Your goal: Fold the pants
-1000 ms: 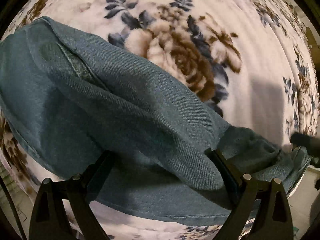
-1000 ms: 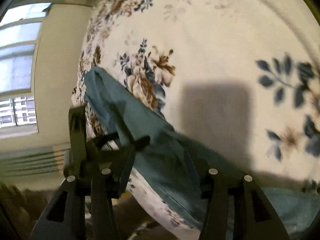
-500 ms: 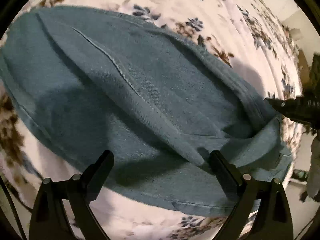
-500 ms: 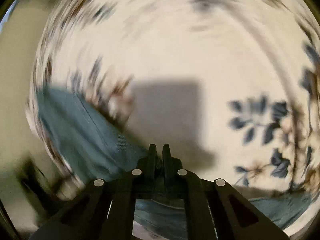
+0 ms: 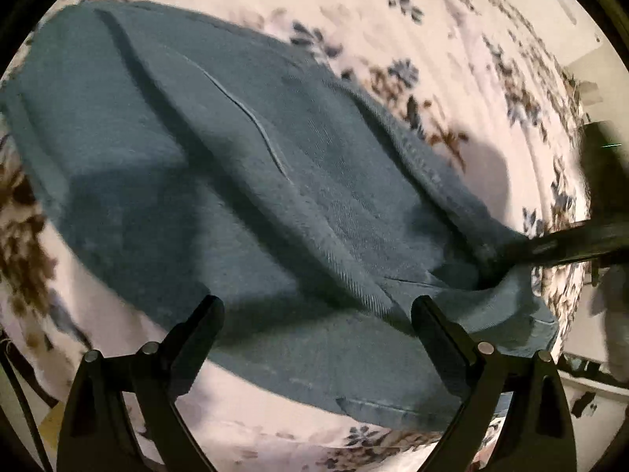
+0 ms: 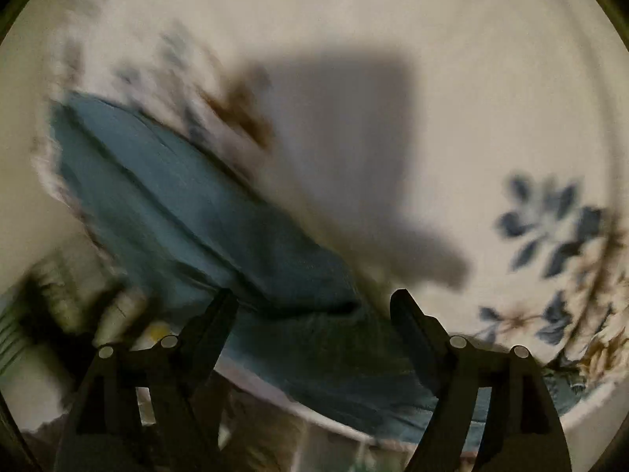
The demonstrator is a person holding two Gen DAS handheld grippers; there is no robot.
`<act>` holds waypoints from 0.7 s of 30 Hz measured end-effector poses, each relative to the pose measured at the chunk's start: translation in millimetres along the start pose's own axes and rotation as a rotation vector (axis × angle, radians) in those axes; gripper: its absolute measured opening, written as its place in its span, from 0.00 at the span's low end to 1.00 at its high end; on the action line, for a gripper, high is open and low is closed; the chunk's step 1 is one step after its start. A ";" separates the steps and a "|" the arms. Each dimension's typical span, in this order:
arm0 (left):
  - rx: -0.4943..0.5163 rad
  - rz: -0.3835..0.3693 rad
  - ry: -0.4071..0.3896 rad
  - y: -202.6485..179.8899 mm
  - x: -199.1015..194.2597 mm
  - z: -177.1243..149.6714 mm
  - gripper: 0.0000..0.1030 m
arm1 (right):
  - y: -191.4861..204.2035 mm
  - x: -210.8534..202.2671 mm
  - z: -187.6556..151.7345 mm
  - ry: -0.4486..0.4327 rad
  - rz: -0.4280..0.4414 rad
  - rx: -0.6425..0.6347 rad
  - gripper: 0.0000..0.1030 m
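Left wrist: teal denim pants (image 5: pixel 243 196) are lying on floral white bedsheet (image 5: pixel 452 39), long axis running 10 to 4 o'clock; left gripper (image 5: pixel 314 314) is spread wide, fabric btwn fingers.

Right wrist, blurry: pants running 10 to 5 o'clock, right gripper (image 6: pixel 314 306) is spread open over folded end.

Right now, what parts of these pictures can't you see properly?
- Right wrist view: motion blur smears the pants and the floral sheet.
- Left wrist view: the right gripper is cut off by the edge.
- Left wrist view: the pants' near hem hides behind the left gripper fingers.
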State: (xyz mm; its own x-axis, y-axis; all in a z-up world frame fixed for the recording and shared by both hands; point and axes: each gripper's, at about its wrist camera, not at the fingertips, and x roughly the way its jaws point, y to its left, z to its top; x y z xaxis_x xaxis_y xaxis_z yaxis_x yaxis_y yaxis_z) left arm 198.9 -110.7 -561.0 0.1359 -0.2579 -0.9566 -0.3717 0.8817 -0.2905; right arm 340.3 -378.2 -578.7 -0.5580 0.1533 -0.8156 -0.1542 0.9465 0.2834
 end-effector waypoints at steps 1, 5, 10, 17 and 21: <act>0.001 0.013 -0.019 1.5 -5.8 -2.4 0.95 | 1.1 11.9 3.5 0.032 -0.009 0.019 0.67; 0.035 0.041 -0.039 1.0 -3.6 -3.6 0.95 | 11.7 -1.8 6.6 -0.062 -0.150 0.017 0.28; 0.028 0.022 0.020 -4.8 25.3 5.8 0.95 | 0.0 -55.4 -1.3 -0.224 -0.153 0.081 0.29; 0.088 0.078 0.001 -12.5 29.3 21.4 0.95 | 14.9 -57.0 14.3 -0.060 -0.132 0.015 0.67; 0.109 0.106 -0.003 -16.4 35.0 28.5 0.95 | -2.8 18.5 17.2 0.308 -0.276 0.002 0.67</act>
State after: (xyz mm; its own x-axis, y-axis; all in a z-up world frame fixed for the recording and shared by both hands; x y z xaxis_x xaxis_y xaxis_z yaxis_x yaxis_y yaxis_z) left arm 236.0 -122.9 -589.0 0.1040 -0.1597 -0.9817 -0.2820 0.9418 -0.1830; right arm 344.5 -373.1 -603.3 -0.7138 -0.1977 -0.6718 -0.3307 0.9408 0.0745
